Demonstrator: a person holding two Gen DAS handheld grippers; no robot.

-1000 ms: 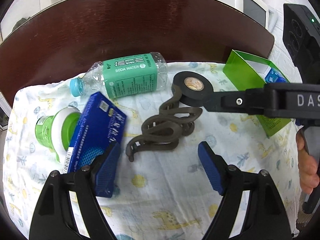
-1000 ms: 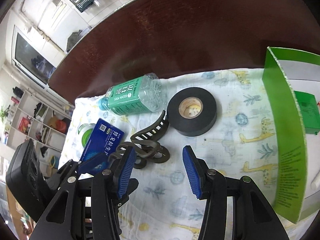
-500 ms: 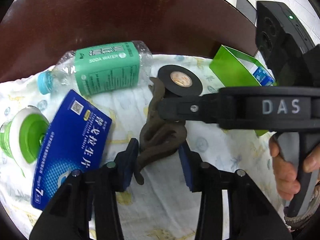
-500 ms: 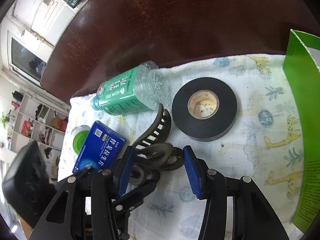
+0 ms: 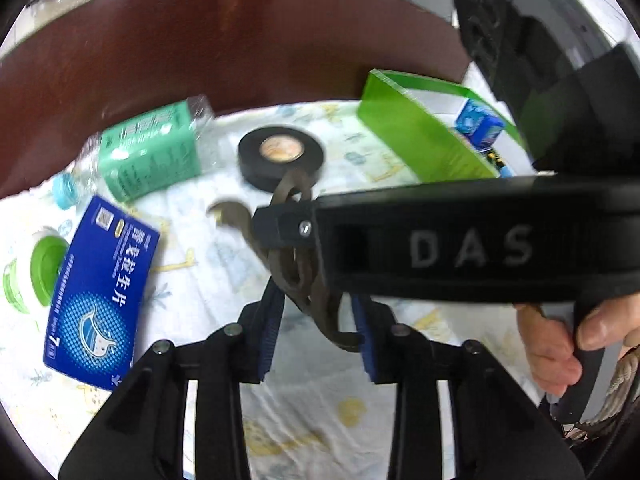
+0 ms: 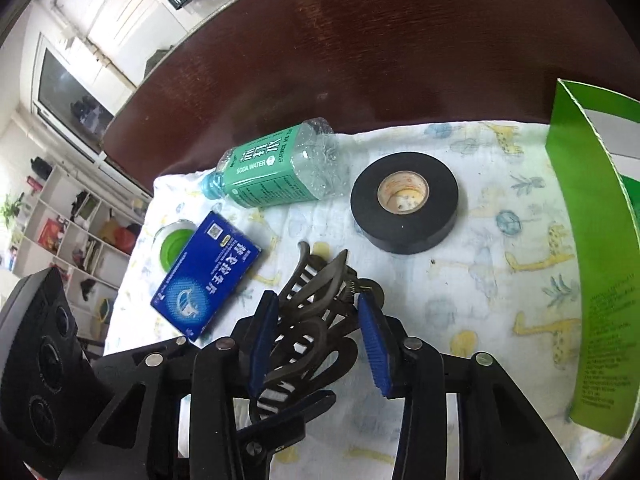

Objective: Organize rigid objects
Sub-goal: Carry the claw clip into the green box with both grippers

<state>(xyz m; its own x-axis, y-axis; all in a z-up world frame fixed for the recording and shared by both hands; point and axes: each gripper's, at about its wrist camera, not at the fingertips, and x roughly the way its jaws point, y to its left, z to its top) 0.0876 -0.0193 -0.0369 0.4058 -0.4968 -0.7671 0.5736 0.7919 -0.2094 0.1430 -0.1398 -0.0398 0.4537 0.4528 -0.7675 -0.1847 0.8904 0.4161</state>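
Note:
An olive-brown hair claw clip (image 5: 310, 280) stands between the blue pads of my left gripper (image 5: 318, 312). Those jaws are closing, and both pads touch the clip. In the right wrist view the same clip (image 6: 308, 320) fills the gap of my right gripper (image 6: 318, 308), whose jaws are also closing onto it. A black finger (image 5: 288, 230) of the right gripper crosses the left wrist view and hides part of the clip. A finger (image 6: 280, 428) of the left gripper shows under the clip.
On the animal-print cloth (image 6: 500, 300) lie a black tape roll (image 6: 404, 200), a soda water bottle (image 6: 280, 168), a blue box (image 6: 206, 280) and a green-lidded jar (image 6: 172, 244). An open green carton (image 6: 588, 260) stands at the right. A hand (image 5: 552, 344) grips the right tool.
The left jaws closed around the clip and lifted it, tilted, off the cloth. The right gripper came in over the clip and narrowed onto it.

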